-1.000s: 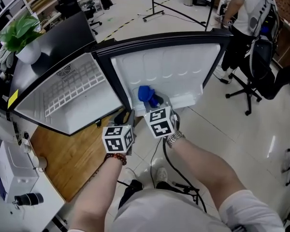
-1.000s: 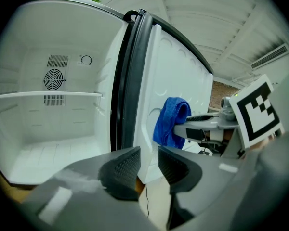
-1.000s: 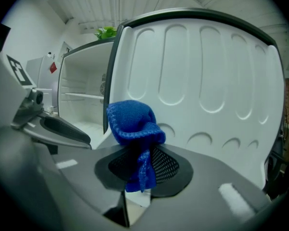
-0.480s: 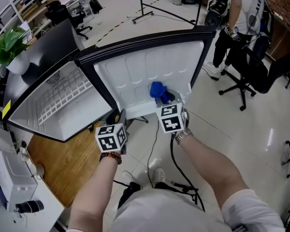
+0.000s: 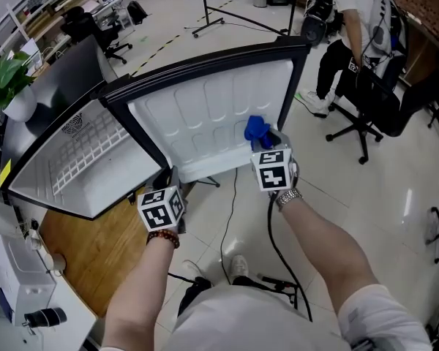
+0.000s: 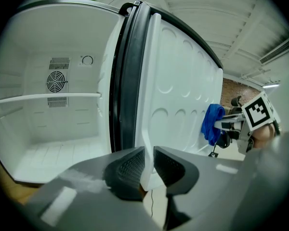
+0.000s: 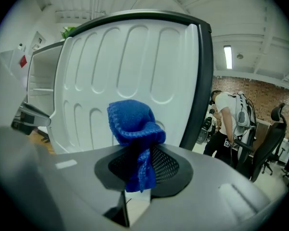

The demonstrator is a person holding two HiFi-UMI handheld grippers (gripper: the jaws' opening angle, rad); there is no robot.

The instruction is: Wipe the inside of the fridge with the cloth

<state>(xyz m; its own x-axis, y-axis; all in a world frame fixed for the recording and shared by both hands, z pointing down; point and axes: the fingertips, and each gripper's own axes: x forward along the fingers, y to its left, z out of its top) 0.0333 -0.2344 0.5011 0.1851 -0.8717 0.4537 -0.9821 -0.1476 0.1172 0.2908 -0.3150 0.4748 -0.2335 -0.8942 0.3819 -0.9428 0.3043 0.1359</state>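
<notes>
The small fridge [image 5: 80, 159] lies open, its white inside with a wire shelf [image 6: 48, 96] and a fan grille showing. Its door [image 5: 205, 115] stands swung out, white inner liner facing me. My left gripper [image 5: 170, 180] is at the door's lower corner; its jaws are closing, and the door's thin white edge [image 6: 149, 143] fills the gap between the pads [image 6: 130, 170]. My right gripper [image 5: 266, 143] is shut on a bunched blue cloth [image 5: 256, 129], held against the liner near the door's right side. The cloth [image 7: 133, 124] sticks up out of the right gripper [image 7: 135, 166].
A person [image 5: 358, 20] stands beyond the door's far right corner, beside a black office chair [image 5: 380, 101]. A potted plant [image 5: 7, 79] sits on the fridge's far side. A black cable [image 5: 230, 218] trails over the tiled floor. Wooden boards [image 5: 95, 247] lie under the fridge.
The right gripper has carried the cloth to the right across the door liner. The left gripper has stayed at the door's lower corner and its jaws have narrowed onto the edge.
</notes>
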